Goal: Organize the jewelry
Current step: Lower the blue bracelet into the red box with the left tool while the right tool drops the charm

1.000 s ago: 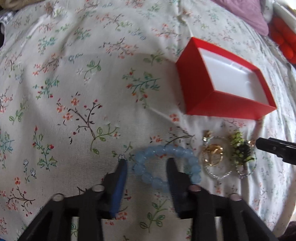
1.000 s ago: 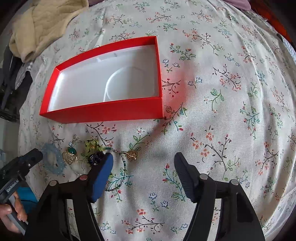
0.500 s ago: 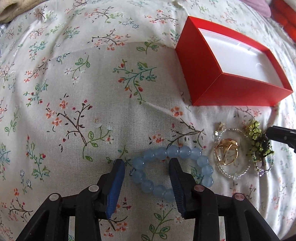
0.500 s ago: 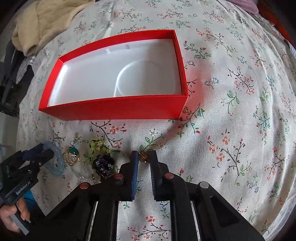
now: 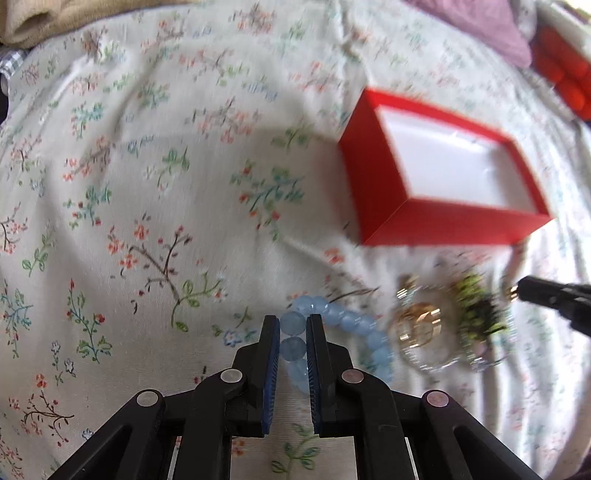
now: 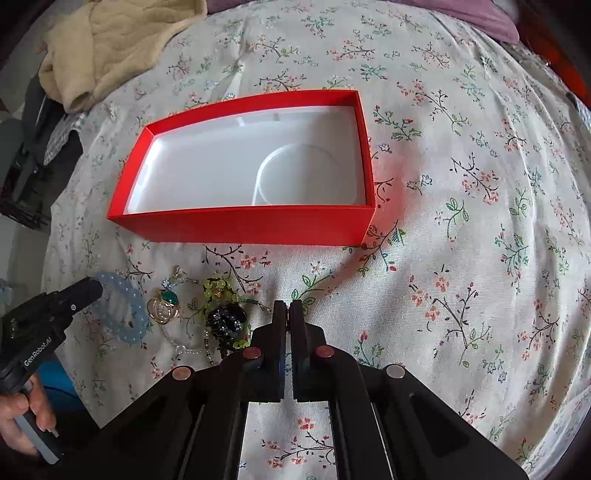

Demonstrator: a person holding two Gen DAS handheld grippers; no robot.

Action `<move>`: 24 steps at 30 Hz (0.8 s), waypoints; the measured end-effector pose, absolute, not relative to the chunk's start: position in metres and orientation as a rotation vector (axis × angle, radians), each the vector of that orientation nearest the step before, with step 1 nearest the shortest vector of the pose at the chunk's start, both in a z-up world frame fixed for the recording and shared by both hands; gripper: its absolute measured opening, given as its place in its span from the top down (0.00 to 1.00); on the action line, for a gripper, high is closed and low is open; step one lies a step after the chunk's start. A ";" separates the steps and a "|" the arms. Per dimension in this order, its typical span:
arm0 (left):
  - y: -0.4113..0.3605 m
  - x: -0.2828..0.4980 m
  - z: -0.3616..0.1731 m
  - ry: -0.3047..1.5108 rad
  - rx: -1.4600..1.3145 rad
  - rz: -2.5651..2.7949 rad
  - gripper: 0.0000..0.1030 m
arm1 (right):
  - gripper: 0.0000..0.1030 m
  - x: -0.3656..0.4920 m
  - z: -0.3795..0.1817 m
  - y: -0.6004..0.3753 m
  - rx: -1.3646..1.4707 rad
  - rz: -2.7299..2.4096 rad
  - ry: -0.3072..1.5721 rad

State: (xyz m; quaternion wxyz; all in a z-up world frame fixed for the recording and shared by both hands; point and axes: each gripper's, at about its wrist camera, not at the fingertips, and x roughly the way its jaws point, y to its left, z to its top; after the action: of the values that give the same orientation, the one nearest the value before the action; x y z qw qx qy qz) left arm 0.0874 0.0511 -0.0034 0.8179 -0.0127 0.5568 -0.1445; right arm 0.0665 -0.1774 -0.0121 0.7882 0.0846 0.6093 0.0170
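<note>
A pale blue bead bracelet lies on the floral sheet below the open red box. My left gripper points down at it, its jaws closing with two beads pressed between the pads. To the right lie a gold ring charm and a green and dark bead cluster. In the right wrist view, my right gripper is shut on the end of the thin chain that leads from the bead cluster. The red box is white inside and holds nothing. The left gripper shows at the left by the bracelet.
A beige blanket is heaped at the far left of the bed. Purple cloth and a red-orange thing lie at the far right. A person's hand grips the left tool's handle. Floral sheet spreads right of the box.
Both grippers were open a second ago. The left jaws have closed on the blue bracelet's beads and lifted a little. The right jaws have closed on the chain's gold end.
</note>
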 end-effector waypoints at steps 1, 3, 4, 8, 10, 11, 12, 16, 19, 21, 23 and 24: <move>0.051 0.086 0.002 1.173 -0.034 -0.316 0.91 | 0.99 0.065 -0.009 -0.179 0.186 0.039 1.306; 0.050 0.081 0.013 1.145 -0.041 -0.336 0.91 | 0.99 0.064 -0.004 -0.179 0.192 0.044 1.294; 0.050 0.078 0.017 1.135 -0.042 -0.342 0.91 | 0.99 0.064 -0.001 -0.179 0.196 0.047 1.289; 0.045 0.076 0.037 1.086 -0.049 -0.379 0.91 | 0.99 0.062 0.009 -0.181 0.207 0.056 1.267; 0.041 0.076 0.046 1.066 -0.061 -0.392 0.91 | 0.99 0.061 0.016 -0.184 0.220 0.056 1.249; 0.039 0.076 0.052 1.053 -0.073 -0.401 0.91 | 0.99 0.061 0.019 -0.185 0.228 0.054 1.241; 0.036 0.076 0.055 1.047 -0.080 -0.405 0.91 | 0.99 0.061 0.022 -0.188 0.237 0.053 1.232; 0.025 0.079 0.075 0.999 -0.126 -0.440 0.91 | 0.99 0.063 0.035 -0.196 0.269 0.046 1.191; 0.015 0.082 0.088 0.964 -0.165 -0.475 0.91 | 0.99 0.067 0.043 -0.204 0.295 0.039 1.163; 0.008 0.084 0.095 0.940 -0.187 -0.500 0.91 | 0.99 0.070 0.048 -0.209 0.312 0.033 1.147; -0.001 0.086 0.100 0.921 -0.202 -0.520 0.91 | 0.99 0.073 0.051 -0.212 0.327 0.031 1.133; -0.005 0.089 0.101 0.913 -0.207 -0.529 0.91 | 0.99 0.075 0.052 -0.214 0.331 0.031 1.127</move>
State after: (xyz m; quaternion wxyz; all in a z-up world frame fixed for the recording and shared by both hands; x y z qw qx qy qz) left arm 0.0886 -0.0051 0.1012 0.8589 -0.0988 0.4350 -0.2518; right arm 0.0748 -0.2142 0.0525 0.8324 0.1564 0.5315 0.0145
